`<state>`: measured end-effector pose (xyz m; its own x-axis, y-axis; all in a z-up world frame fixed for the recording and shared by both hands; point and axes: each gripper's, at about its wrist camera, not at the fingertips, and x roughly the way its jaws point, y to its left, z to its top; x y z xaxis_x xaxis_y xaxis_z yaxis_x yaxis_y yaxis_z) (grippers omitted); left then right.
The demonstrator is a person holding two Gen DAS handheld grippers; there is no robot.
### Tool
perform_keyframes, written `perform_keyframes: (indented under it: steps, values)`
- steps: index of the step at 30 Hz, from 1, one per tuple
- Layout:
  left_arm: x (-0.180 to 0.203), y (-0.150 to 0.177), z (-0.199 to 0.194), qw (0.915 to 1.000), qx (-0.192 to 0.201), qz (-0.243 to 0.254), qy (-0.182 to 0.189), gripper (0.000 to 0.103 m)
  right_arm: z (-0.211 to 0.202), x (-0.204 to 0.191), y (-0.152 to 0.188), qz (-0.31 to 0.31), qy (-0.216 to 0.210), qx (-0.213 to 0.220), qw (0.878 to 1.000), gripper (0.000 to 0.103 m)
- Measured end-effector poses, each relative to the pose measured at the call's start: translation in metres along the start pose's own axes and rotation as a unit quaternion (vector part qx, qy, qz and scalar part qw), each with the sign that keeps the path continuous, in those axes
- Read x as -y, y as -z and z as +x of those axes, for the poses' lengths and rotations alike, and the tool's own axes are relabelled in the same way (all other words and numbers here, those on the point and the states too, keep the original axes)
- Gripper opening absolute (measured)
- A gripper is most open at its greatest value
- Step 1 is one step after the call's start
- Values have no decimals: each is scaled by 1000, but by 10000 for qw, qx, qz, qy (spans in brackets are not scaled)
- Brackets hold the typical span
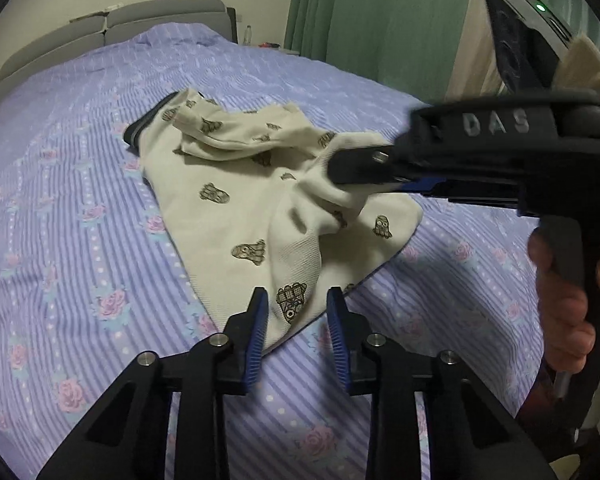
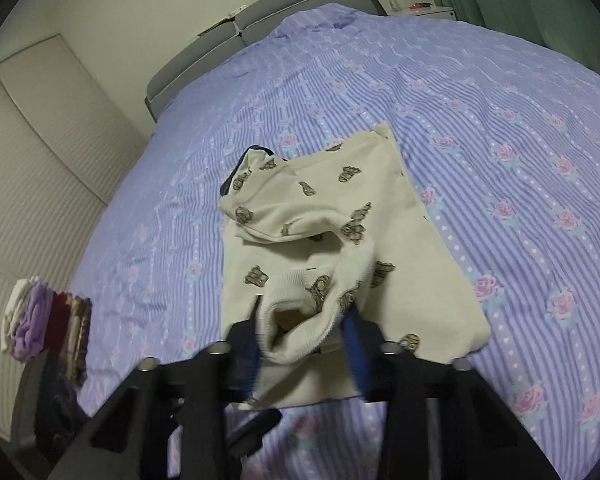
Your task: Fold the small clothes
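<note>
A small cream garment (image 1: 236, 216) with dark printed figures and a navy trim lies partly folded on the purple bedspread (image 1: 60, 200). My left gripper (image 1: 298, 332) is open and empty, its blue pads just short of the garment's near corner. My right gripper (image 1: 340, 170) reaches in from the right in the left wrist view and is shut on a bunched fold of the garment, lifting it. In the right wrist view the fold of the garment (image 2: 300, 320) sits between the blue pads of the right gripper (image 2: 304, 340).
The grey headboard (image 2: 260, 20) stands at the far end of the bed. Green curtains (image 1: 380, 20) hang at the right. A stack of folded clothes (image 2: 48, 320) sits beside the bed at the left. A nightstand with a bottle (image 2: 392, 0) is at the back.
</note>
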<state>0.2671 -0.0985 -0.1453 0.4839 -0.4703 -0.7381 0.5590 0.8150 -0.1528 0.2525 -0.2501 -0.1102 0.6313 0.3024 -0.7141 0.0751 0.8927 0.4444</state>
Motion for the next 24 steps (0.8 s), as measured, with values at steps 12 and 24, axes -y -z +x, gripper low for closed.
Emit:
perform_keyframes:
  steps: [12, 24]
  values:
    - [2, -3, 24, 9990, -348, -289, 53, 29, -18, 53, 8, -785, 613, 90, 9950, 10]
    - [-24, -3, -26, 9972, -84, -713, -203, 38, -41, 52, 16, -961, 954, 199, 9906, 55]
